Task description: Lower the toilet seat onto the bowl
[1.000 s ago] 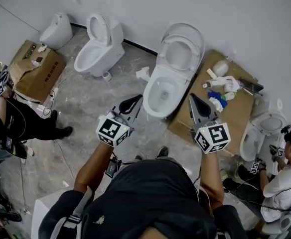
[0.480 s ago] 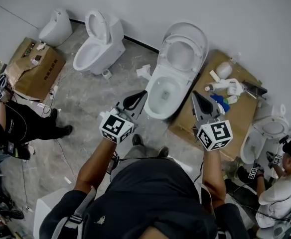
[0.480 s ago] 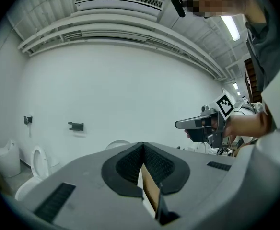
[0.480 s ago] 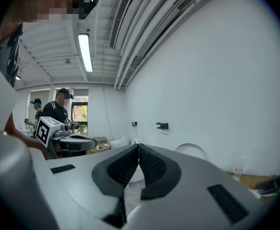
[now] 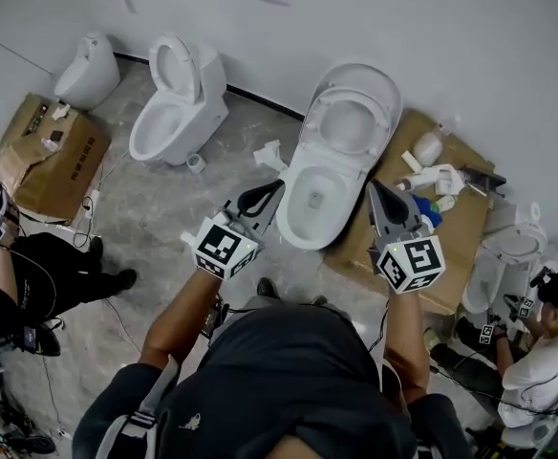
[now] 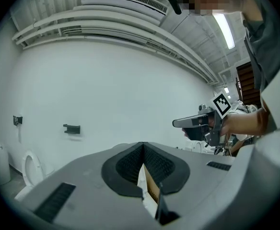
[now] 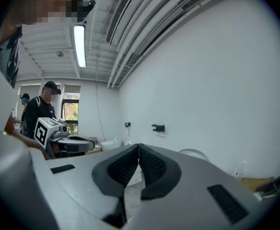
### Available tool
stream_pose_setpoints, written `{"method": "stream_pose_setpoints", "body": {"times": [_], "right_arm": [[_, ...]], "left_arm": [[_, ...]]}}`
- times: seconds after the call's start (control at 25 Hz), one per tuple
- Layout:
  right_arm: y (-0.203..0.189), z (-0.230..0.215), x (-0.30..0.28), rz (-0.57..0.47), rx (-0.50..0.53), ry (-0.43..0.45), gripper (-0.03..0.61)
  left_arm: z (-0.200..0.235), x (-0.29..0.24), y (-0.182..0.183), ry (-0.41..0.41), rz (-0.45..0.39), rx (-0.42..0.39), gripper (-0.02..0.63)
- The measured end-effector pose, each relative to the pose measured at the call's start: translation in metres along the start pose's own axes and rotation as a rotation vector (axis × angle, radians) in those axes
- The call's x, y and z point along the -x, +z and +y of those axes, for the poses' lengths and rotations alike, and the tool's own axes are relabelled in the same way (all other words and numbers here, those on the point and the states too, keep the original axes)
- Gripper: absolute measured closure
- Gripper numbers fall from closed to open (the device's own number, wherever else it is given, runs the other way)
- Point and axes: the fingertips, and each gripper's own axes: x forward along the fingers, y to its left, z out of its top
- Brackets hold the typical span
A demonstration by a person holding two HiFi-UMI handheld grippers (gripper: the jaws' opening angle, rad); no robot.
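A white toilet stands against the far wall in the head view, its seat [image 5: 349,120] and lid raised over the bowl [image 5: 310,197]. My left gripper [image 5: 275,190] hangs level just short of the bowl's left front, jaws shut with nothing held. My right gripper [image 5: 371,189] hovers beside the bowl's right rim, also shut and empty. In the left gripper view the pads [image 6: 130,163] meet at the tip, and the right gripper [image 6: 197,123] shows beyond them. The right gripper view shows its own pads [image 7: 152,166] closed together.
A second toilet [image 5: 172,103] and a small white fixture [image 5: 83,67] stand further left. A cardboard box [image 5: 48,156] lies at the left. Flat cardboard [image 5: 456,220] with bottles lies right of the toilet, beside another bowl [image 5: 504,254]. People stand at the left edge [image 5: 26,275] and right edge [image 5: 547,342].
Both grippers have travelled forward together and now sit closer to the bowl's front. Their jaws stayed shut. The seat has not moved.
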Motion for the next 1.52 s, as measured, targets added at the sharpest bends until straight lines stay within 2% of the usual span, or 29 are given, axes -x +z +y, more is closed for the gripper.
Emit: {"method": "stream_pose_setpoints", "body": {"times": [0.16, 0.32, 0.56, 0.72, 0.92, 1.08, 1.32, 1.52], "right_arm": [[-0.002, 0.01, -0.019, 0.018, 0.006, -0.01, 0.571], [-0.009, 0.009, -0.034, 0.055, 0.01, -0.004, 0.571], [-0.004, -0.024, -0.063, 0.051, -0.008, 0.017, 0.571], [0.008, -0.047, -0.083, 0.014, -0.018, 0.054, 0.571], [0.004, -0.088, -0.097, 0.007, -0.035, 0.076, 0.571], [-0.003, -0.104, -0.112, 0.024, -0.043, 0.085, 0.571], [-0.004, -0.102, -0.142, 0.045, -0.056, 0.056, 0.571], [0.004, -0.097, -0.156, 0.049, -0.055, 0.007, 0.571]], "left_arm": [[0.023, 0.002, -0.008, -0.019, -0.001, -0.002, 0.611], [0.039, -0.001, -0.018, -0.007, -0.001, 0.038, 0.611], [0.052, -0.027, -0.019, 0.007, 0.03, 0.039, 0.611], [0.065, -0.052, -0.013, 0.04, 0.045, 0.034, 0.611], [0.066, -0.089, -0.012, 0.063, 0.055, 0.023, 0.611], [0.07, -0.103, -0.015, 0.074, 0.067, 0.036, 0.611], [0.098, -0.113, -0.026, 0.024, 0.074, 0.045, 0.611], [0.129, -0.118, -0.018, -0.02, 0.052, 0.053, 0.611]]}}
